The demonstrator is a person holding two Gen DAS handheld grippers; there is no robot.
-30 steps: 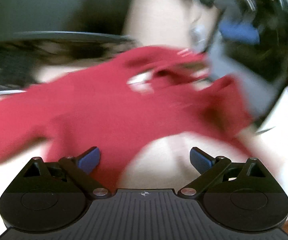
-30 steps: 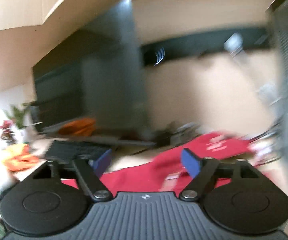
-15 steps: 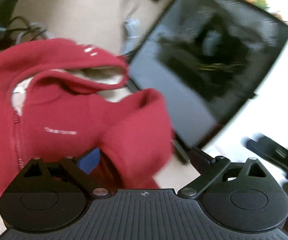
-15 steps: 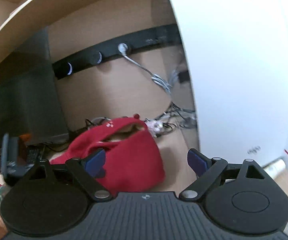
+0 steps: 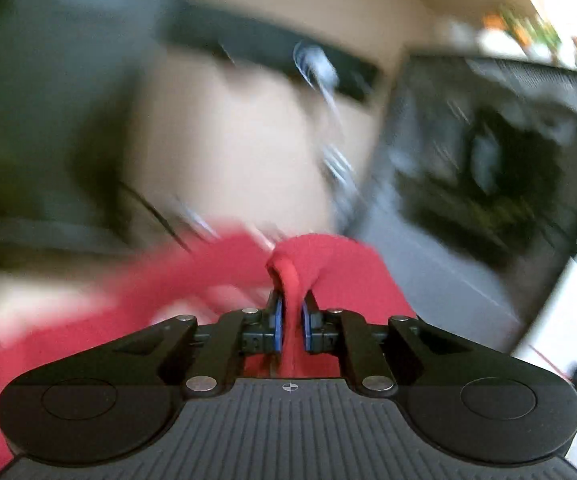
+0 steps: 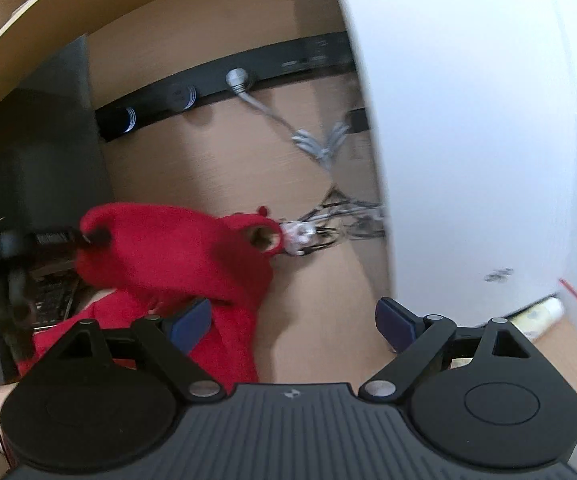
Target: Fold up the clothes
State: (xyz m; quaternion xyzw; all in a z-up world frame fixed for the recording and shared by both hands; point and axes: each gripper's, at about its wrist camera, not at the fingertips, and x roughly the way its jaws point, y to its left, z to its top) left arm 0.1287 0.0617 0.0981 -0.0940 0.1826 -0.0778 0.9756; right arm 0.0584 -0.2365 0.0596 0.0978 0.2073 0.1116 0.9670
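A red hooded sweater (image 5: pixel 340 276) is pinched in my left gripper (image 5: pixel 290 320), whose blue pads are shut on a fold of its fabric; the rest trails down to the left, blurred. In the right wrist view the same red sweater (image 6: pixel 176 256) hangs lifted off the desk, held at its upper left by the left gripper (image 6: pixel 84 238). My right gripper (image 6: pixel 294 322) is open and empty, just right of the sweater's lower edge.
A wooden desk surface (image 6: pixel 316 304) and wooden back panel with a black cable strip (image 6: pixel 224 88). A white wall or panel (image 6: pixel 468 140) stands close on the right. A tangle of cables (image 6: pixel 340 224) lies behind the sweater. A black mesh chair back (image 5: pixel 488 152) is to the right.
My left gripper has closed on the red sweater and lifted a fold of it off the desk. My right gripper has stayed open and edged closer.
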